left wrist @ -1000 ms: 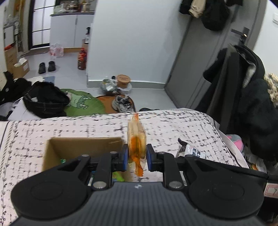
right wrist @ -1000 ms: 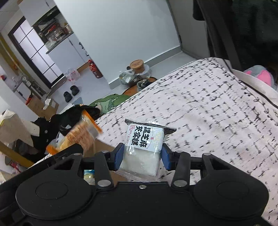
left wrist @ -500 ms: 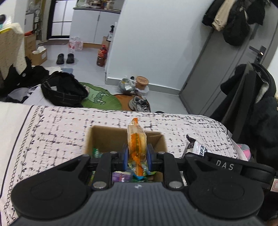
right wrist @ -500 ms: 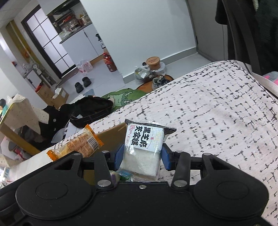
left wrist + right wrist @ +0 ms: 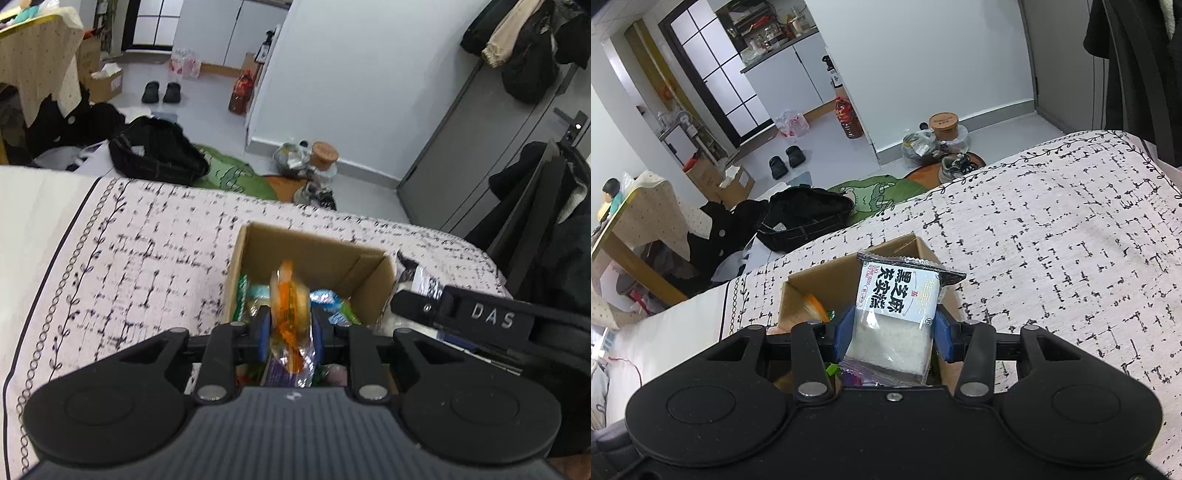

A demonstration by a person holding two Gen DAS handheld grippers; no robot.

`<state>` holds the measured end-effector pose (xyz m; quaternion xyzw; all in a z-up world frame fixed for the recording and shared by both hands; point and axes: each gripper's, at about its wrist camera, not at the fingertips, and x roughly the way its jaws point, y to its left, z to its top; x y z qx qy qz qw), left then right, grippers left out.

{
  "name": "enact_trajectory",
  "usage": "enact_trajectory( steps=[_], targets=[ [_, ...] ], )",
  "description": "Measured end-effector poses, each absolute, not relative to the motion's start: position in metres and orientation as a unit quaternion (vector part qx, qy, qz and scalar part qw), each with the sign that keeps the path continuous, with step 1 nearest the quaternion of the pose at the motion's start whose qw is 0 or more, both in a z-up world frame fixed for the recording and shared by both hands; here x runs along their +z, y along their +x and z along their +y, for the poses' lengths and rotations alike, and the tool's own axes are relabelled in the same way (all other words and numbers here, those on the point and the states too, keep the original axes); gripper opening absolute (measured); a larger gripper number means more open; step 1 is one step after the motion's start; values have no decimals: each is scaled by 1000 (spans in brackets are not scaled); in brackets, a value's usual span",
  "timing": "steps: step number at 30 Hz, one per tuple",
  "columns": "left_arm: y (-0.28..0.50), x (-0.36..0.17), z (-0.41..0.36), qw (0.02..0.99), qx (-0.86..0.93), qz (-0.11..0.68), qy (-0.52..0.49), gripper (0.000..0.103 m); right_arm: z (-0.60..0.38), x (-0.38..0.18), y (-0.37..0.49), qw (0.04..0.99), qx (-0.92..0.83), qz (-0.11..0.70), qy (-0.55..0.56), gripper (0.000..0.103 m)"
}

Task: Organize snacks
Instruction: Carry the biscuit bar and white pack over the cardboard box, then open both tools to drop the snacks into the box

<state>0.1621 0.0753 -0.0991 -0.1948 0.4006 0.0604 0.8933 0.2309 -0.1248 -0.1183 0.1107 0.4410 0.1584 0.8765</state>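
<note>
An open cardboard box [image 5: 314, 251] sits on the patterned bed and holds several wrapped snacks [image 5: 332, 301]. My left gripper [image 5: 290, 326] is shut on an orange snack packet [image 5: 290, 299], held edge-on over the box's near side. My right gripper [image 5: 890, 330] is shut on a clear packet with a white and black label [image 5: 897, 295], held above the same box [image 5: 831, 273]. The right gripper and its packet [image 5: 421, 280] show at the box's right edge in the left wrist view. The orange packet's tip [image 5: 814, 306] shows inside the box in the right wrist view.
The bedspread [image 5: 147, 258] spreads left of the box, and more of it [image 5: 1071, 240] lies to the right. Beyond the bed's far edge the floor holds a black bag [image 5: 159, 155], a green mat [image 5: 236, 177], shoes and a jar. Dark coats [image 5: 546, 221] hang at the right.
Both grippers have moved over the box with their packets still held. The box now lies directly under both, and the orange packet has sunk lower toward the snacks inside.
</note>
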Motion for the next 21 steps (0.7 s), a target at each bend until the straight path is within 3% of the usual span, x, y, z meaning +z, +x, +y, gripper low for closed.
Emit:
enact_trajectory(
  steps=[3,11,15,21],
  targets=[
    [161,-102,78,888,63,410,-197,26,-122,-118,230,875,160,443,109,45],
    [159,-96,81,893,83,397,-195,52,-121,-120,225,870,166,453,99,45],
    [159,-94,81,894,96,395,-187,56,-122,-120,222,864,167,464,98,45],
    [155,-97,84,891,110,400,-185,70,-126,-124,215,855,176,478,100,46]
  ],
)
